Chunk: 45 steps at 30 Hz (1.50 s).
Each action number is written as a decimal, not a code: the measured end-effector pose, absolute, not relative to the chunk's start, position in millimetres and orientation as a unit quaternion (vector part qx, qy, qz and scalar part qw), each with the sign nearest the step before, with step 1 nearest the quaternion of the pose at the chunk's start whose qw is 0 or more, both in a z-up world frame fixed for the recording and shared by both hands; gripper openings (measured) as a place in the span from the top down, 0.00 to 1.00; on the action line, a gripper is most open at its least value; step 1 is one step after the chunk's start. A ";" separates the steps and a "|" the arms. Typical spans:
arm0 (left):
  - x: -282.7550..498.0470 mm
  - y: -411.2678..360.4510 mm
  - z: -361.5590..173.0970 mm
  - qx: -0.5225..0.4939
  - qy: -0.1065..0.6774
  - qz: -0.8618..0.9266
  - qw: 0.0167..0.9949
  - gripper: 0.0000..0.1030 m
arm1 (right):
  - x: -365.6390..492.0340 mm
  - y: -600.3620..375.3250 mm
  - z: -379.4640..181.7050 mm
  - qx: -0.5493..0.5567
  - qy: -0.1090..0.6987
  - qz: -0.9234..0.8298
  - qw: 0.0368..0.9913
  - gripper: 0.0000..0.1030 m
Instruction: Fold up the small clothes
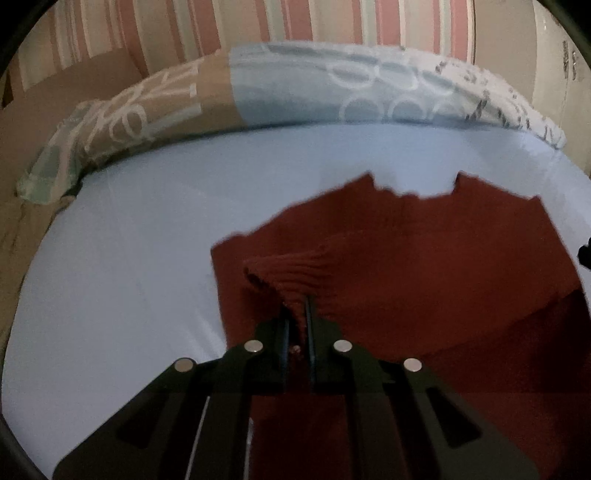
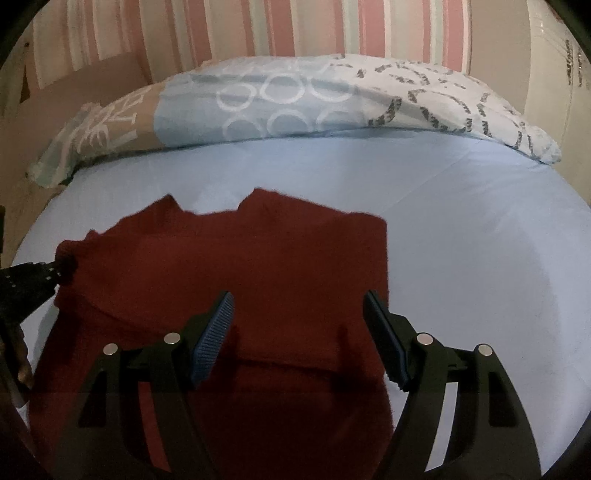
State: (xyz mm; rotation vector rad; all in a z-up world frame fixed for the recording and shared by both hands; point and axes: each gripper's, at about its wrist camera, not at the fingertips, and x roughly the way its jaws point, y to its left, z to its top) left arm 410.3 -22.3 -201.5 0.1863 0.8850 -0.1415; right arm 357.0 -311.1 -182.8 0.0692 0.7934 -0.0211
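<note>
A dark red knitted sweater (image 2: 236, 266) lies on a bed with a light blue sheet (image 2: 461, 258). It is spread out flat near the front of the bed, and part of it is folded over itself.

The left claw (image 1: 297, 314) is closed tight on a ribbed edge of the sweater (image 1: 424, 258). That edge (image 1: 291, 269) is lifted up off the rest of the sweater and makes a little bump right in front of the claw. In the right wrist view, the left claw (image 2: 55, 271) shows at the left side, holding the sweater's left edge. A bit of the person's hand (image 2: 16, 354) shows below it.

The right claw (image 2: 299, 321) is wide open. Its two blue pads (image 2: 214, 336) stand apart above the sweater, and nothing is pinched between them. The near right part of the sweater lies under it.

At the far end of the bed lies a long pillow (image 2: 288, 99). It is brown on the left, light blue with white rings in the middle, and white with dark marks on the right. Behind it is a wall with pink, white and green stripes (image 2: 258, 29).
</note>
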 end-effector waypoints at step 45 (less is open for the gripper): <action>245.9 -10.1 -155.3 0.068 0.448 -0.074 0.888 0.06 | 201.2 -272.7 -140.7 -0.018 0.336 0.028 0.941 0.03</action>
